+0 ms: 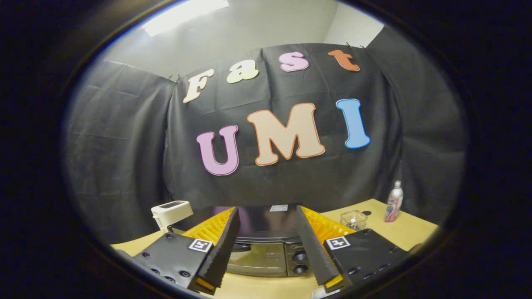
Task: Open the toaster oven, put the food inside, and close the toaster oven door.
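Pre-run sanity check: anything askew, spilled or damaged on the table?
Nothing stands out. The toaster oven sits square on the table, door closed, just ahead of the open gripper. The white toaster, small wire basket and spray bottle all stand upright. No spill visible.

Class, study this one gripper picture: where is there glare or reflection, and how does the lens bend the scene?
Gripper view: a ceiling light glares white overhead; the toaster oven, seen between the open gripper's fingers, has a glossy top mirroring the wall's colours, and its door glass shines palely; the fisheye lens bows the table edge and cloth seams.
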The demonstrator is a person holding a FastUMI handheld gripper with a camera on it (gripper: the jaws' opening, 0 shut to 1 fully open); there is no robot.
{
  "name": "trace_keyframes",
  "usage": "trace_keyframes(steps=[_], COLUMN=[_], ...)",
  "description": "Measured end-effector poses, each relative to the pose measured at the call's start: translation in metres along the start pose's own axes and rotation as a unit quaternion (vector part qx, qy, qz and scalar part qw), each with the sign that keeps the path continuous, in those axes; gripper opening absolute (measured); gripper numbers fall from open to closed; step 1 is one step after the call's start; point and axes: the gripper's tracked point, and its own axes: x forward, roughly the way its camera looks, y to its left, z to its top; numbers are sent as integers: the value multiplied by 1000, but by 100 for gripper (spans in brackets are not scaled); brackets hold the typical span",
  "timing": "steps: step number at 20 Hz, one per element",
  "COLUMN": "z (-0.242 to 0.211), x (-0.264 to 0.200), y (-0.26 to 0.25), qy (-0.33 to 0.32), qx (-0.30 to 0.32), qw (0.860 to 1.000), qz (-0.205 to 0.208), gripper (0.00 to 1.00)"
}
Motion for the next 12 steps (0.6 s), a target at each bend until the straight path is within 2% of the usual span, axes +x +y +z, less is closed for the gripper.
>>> trace_keyframes(steps=[3, 7, 12], z=[8, 11, 12], x=[-19, -37, -58], y=[0, -11, -17], qy=[11, 15, 17], qx=[-1, -24, -23], qw=[1000, 1000, 1000], qz=[16, 12, 13], gripper=[97, 97, 97])
